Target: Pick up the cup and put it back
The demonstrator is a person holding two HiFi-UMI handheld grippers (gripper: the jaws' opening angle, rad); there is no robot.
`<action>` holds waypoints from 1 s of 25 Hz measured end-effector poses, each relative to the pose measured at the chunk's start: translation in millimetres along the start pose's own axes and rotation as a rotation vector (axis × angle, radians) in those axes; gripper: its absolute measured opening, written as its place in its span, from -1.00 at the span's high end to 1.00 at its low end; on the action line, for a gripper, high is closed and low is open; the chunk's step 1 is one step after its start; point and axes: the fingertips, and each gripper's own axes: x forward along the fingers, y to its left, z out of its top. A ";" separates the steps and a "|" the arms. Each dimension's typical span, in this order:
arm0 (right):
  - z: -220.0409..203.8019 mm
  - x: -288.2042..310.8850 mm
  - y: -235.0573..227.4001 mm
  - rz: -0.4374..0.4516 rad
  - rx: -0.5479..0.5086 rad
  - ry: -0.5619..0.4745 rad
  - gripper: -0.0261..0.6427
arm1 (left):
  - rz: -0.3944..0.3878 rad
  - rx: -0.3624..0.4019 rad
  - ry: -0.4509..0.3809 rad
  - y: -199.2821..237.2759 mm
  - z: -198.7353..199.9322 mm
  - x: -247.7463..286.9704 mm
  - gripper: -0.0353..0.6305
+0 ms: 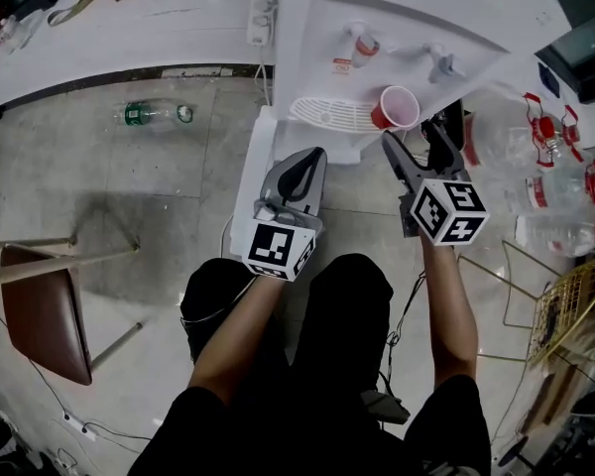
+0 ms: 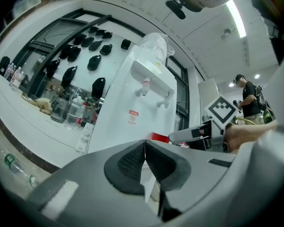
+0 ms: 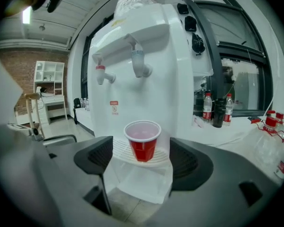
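- Past the left claw (image 2: 145, 143), the red cup (image 2: 159, 136) shows only as a thin red sliver. The claw's grey body covers the rest of it, and also the foot of the water dispenser (image 2: 128, 98).
- Beyond the right claw (image 3: 141, 160), the cup hides the middle of the drip tray (image 3: 122, 149). The tray's ends go behind the claw's pads.
- Up and left of the right claw, the red label (image 3: 113, 107) is too small to read.
- Right of the right claw, the clear bottles (image 1: 560, 181) run off the head view's edge.
- Far left of the left claw, a leg of the chair (image 1: 45, 320) is cut by the frame.
- Behind the right claw, a distant person (image 2: 248, 96) is half hidden by a forearm.
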 end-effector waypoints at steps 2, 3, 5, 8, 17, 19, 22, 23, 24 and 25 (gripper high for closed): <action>-6.7 -12.1 2.9 -0.011 0.016 0.015 -0.11 | 0.001 -0.027 0.010 -2.1 5.7 0.0 0.87; -10.8 -14.6 4.3 -0.010 0.034 0.034 -0.11 | -0.003 -0.041 0.014 -4.1 11.8 0.5 0.87; -18.6 -16.6 8.4 -0.001 0.092 0.093 -0.01 | -0.005 -0.055 0.027 -10.7 29.5 -1.3 0.87; -26.1 -34.1 21.8 -0.001 0.158 0.197 0.27 | 0.025 -0.078 0.088 -24.7 56.8 -13.6 0.87; 48.5 -112.2 72.4 -0.007 0.244 0.366 0.57 | 0.109 -0.066 0.185 -44.2 219.6 -35.5 0.87; 83.0 -134.6 80.3 -0.010 0.250 0.372 0.68 | 0.123 -0.062 0.189 -54.8 263.8 -40.7 0.87; 137.5 -167.3 91.2 -0.016 0.270 0.366 0.78 | 0.141 -0.058 0.198 -72.7 325.1 -50.5 0.87; 155.2 -178.0 94.8 -0.016 0.274 0.363 0.80 | 0.143 -0.053 0.204 -79.9 343.3 -54.5 0.87; 172.6 -189.0 98.0 -0.017 0.274 0.357 0.82 | 0.142 -0.051 0.210 -87.8 360.4 -58.8 0.87; 189.9 -200.4 100.8 -0.018 0.270 0.349 0.84 | 0.139 -0.050 0.213 -96.1 377.1 -63.1 0.88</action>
